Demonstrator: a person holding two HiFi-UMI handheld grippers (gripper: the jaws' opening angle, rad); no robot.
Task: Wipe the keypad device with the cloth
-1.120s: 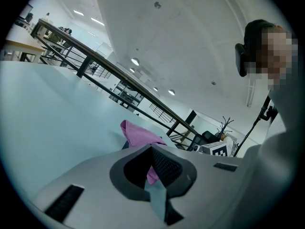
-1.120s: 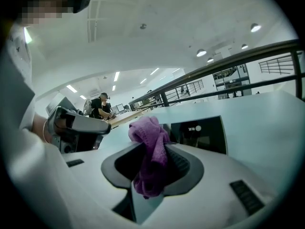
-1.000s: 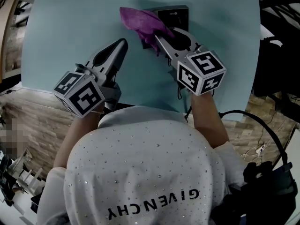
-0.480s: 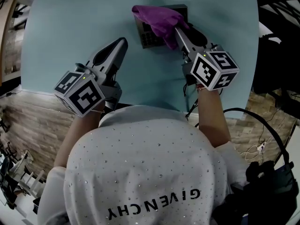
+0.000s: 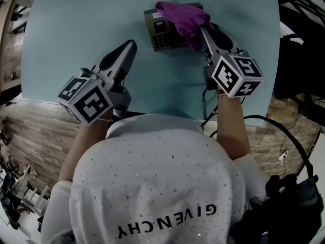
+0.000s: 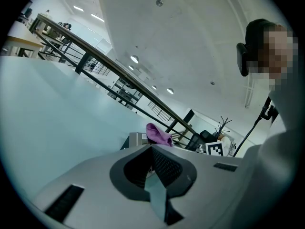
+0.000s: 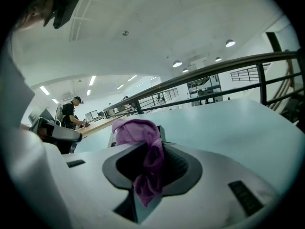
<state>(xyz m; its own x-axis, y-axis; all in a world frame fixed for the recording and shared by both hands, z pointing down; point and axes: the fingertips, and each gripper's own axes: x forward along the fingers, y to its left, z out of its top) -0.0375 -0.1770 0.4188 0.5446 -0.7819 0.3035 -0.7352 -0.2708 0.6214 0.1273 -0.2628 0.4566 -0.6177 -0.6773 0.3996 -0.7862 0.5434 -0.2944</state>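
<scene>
The keypad device (image 5: 161, 33) lies at the far middle of the pale blue table (image 5: 76, 29), its keys showing on the left half. A purple cloth (image 5: 184, 15) covers its right half and far edge. My right gripper (image 5: 202, 30) is shut on the cloth, which hangs bunched between the jaws in the right gripper view, cloth (image 7: 139, 131), gripper (image 7: 151, 151). My left gripper (image 5: 133, 44) rests low over the table, left of and nearer than the device, shut with nothing in it. The left gripper view shows the device (image 6: 135, 140) and the cloth (image 6: 159, 133) beyond my left gripper (image 6: 152, 151).
The table's near edge (image 5: 167, 115) runs just in front of the person's body. Black cables (image 5: 284, 131) and a dark bag (image 5: 289, 202) lie at the right on the wood-patterned floor. A railing (image 7: 214, 73) and a distant person (image 7: 71, 109) are beyond the table.
My right gripper has dragged the cloth rightward and farther back across the device, uncovering the keys on its left side. The left gripper has stayed put.
</scene>
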